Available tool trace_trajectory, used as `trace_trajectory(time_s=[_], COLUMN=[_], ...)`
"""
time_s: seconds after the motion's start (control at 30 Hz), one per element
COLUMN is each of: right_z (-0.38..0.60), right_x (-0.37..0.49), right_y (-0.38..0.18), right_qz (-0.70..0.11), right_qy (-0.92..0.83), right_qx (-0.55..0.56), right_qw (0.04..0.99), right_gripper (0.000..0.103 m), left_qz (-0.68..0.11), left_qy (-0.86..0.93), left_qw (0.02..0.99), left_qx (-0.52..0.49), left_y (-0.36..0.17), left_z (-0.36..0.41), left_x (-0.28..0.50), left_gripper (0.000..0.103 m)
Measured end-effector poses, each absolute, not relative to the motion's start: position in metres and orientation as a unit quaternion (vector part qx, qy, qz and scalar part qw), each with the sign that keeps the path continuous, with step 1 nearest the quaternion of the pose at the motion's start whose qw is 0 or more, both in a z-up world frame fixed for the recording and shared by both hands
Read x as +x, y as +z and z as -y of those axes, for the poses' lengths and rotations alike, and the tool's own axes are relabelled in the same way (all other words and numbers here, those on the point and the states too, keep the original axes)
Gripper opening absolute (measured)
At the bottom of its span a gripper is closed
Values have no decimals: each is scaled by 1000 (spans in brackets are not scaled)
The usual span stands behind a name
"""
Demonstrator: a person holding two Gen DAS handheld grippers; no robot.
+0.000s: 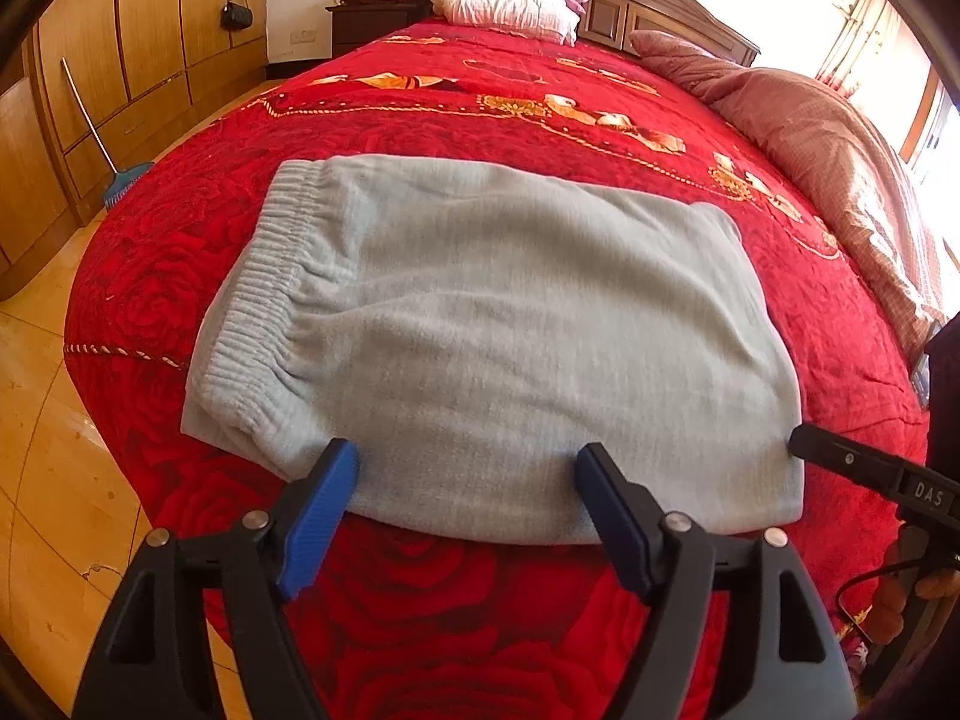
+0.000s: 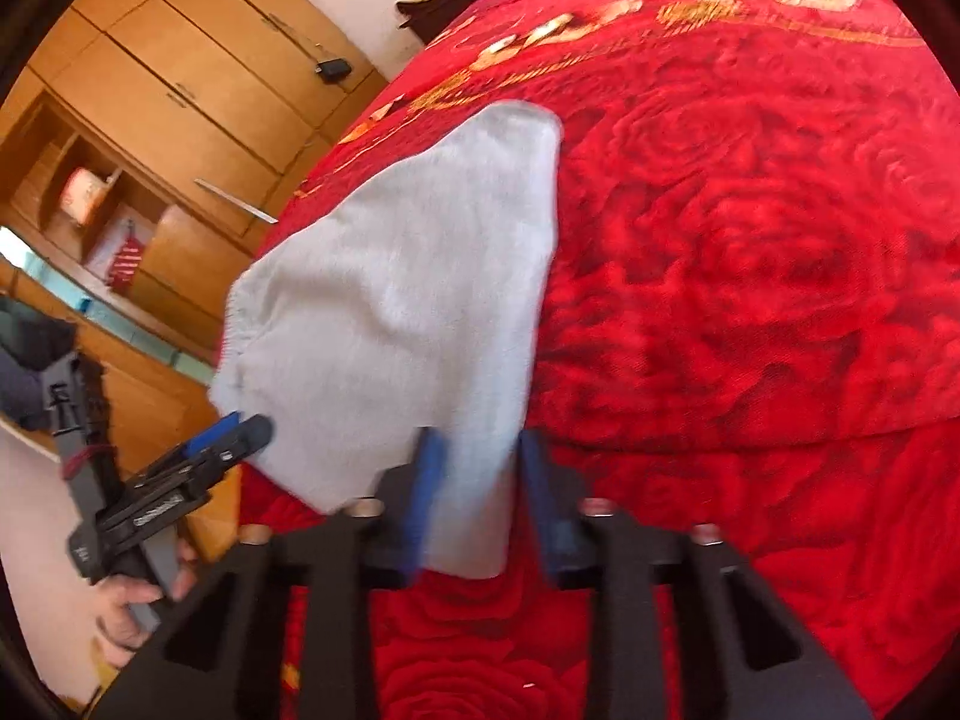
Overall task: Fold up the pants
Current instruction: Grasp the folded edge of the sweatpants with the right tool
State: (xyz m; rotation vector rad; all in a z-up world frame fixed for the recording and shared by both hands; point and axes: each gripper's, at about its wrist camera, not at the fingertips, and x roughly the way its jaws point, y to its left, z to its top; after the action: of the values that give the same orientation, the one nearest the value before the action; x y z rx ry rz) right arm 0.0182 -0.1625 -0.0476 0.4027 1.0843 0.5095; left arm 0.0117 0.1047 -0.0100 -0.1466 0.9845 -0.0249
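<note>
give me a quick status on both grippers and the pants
Left gripper open, fingers straddling near edge of pants. Right gripper at the near corner, fingers narrowed around cloth, grip unclear. Pants folded on red bedspread. Nothing in the way.

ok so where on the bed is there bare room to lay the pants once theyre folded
Widest free patch: the red bedspread between the grey pants and the pillows. A narrower strip runs between the pants and the pink quilt. The near edge is crowded: left gripper and right gripper both work there.
</note>
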Motion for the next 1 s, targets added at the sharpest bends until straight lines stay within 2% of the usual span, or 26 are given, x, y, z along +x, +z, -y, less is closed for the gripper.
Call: trace_trajectory(time_s=[0.47,0.57,1.0], right_z=[160,160,163], right_x=[15,14,7], right_y=[-41,-38,-22], right_qz=[-494,-486,-452], right_qy=[244,248,269], right_qx=[190,186,193], right_qw=[813,817,829], right_gripper=[26,22,18], left_qz=[-470,-470,-458], left_qy=[-13,-13,-5], left_qw=[880,880,885], left_qx=[-68,-68,-82], left_y=[-11,-10,-2], left_z=[-104,-103,-105], left_x=[11,11,7], left_gripper=[81,81,82])
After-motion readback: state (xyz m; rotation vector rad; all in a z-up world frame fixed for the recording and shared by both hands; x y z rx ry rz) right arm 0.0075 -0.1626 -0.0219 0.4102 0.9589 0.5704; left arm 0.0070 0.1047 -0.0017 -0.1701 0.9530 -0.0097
